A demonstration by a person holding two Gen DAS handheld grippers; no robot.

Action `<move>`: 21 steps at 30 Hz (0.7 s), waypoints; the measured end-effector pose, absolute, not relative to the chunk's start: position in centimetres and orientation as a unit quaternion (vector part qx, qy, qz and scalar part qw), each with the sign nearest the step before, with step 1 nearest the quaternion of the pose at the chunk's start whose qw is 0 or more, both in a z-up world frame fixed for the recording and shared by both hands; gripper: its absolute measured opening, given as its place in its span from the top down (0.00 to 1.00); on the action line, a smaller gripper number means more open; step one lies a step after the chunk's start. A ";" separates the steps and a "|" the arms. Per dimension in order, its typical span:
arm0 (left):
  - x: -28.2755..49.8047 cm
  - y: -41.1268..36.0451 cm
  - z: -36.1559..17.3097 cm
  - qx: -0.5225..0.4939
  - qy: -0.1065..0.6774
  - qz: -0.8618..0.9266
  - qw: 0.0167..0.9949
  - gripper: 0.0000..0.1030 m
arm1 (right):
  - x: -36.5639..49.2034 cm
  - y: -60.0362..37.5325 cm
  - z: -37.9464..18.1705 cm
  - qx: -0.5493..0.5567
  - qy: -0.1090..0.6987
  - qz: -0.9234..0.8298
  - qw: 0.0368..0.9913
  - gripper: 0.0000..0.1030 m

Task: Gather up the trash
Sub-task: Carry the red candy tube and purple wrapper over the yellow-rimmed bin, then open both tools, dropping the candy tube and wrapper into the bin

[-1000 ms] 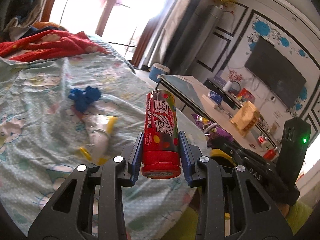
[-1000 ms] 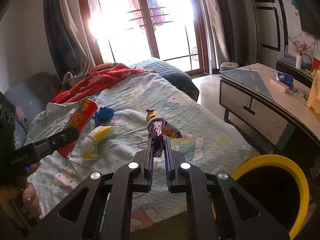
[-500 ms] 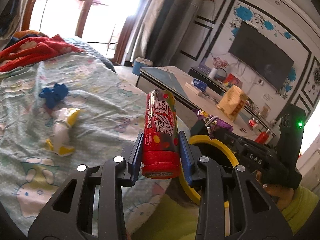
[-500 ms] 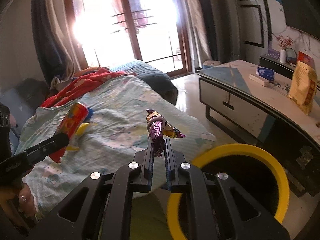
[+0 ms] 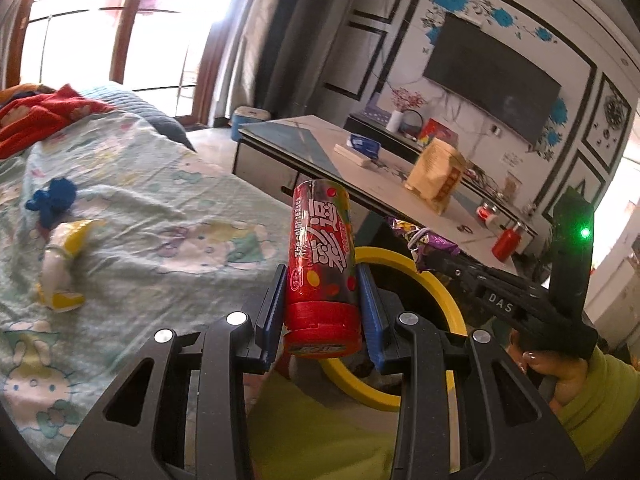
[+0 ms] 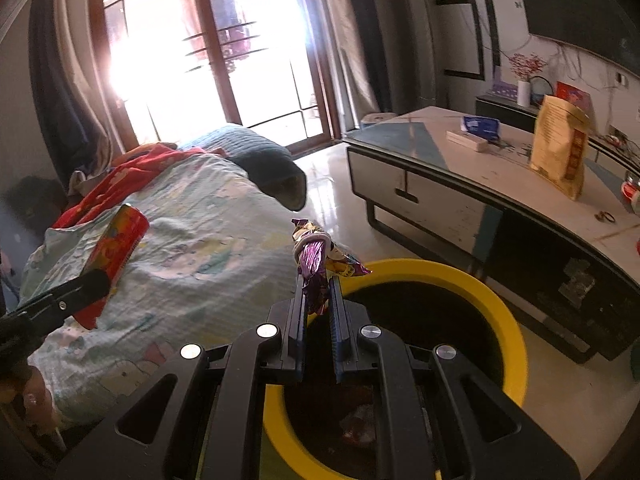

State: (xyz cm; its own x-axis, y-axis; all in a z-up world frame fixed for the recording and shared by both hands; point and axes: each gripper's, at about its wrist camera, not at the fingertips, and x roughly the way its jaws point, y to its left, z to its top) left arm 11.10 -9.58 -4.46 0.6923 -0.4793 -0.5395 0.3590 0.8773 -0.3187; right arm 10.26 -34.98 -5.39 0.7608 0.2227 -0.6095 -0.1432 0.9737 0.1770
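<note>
My left gripper [image 5: 322, 280] is shut on a red candy tube [image 5: 322, 256], held upright near the bed's edge; the tube also shows in the right wrist view [image 6: 116, 252]. My right gripper [image 6: 317, 292] is shut on a crumpled purple wrapper [image 6: 314, 256], held over the near rim of a yellow-rimmed trash bin [image 6: 500, 312]. The bin [image 5: 444, 288] and wrapper [image 5: 428, 242] also show in the left wrist view. A yellow-white wrapper [image 5: 64, 256] and a blue scrap [image 5: 52, 200] lie on the bed.
The bed [image 6: 208, 240] with a patterned sheet and red blanket [image 5: 36, 120] is on the left. A low cabinet [image 6: 480, 184] with a paper bag [image 6: 562, 152] stands behind the bin. Some trash lies inside the bin [image 6: 360, 420].
Both grippers have swung right, away from the bed toward the bin. The right gripper now holds the wrapper over the bin's rim. Both grips are unchanged.
</note>
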 end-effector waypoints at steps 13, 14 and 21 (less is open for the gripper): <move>11.9 -15.0 -5.1 -0.058 0.333 -0.269 0.902 0.74 | 8.7 -38.6 -6.4 0.075 0.345 0.058 0.934 0.90; 11.9 -15.4 -5.1 -0.054 0.335 -0.272 0.901 0.74 | 8.6 -38.9 -6.6 0.078 0.347 0.055 0.933 0.90; 12.5 -17.5 -6.1 -0.041 0.347 -0.288 0.892 0.74 | 7.9 -40.6 -7.6 0.088 0.364 0.042 0.926 0.90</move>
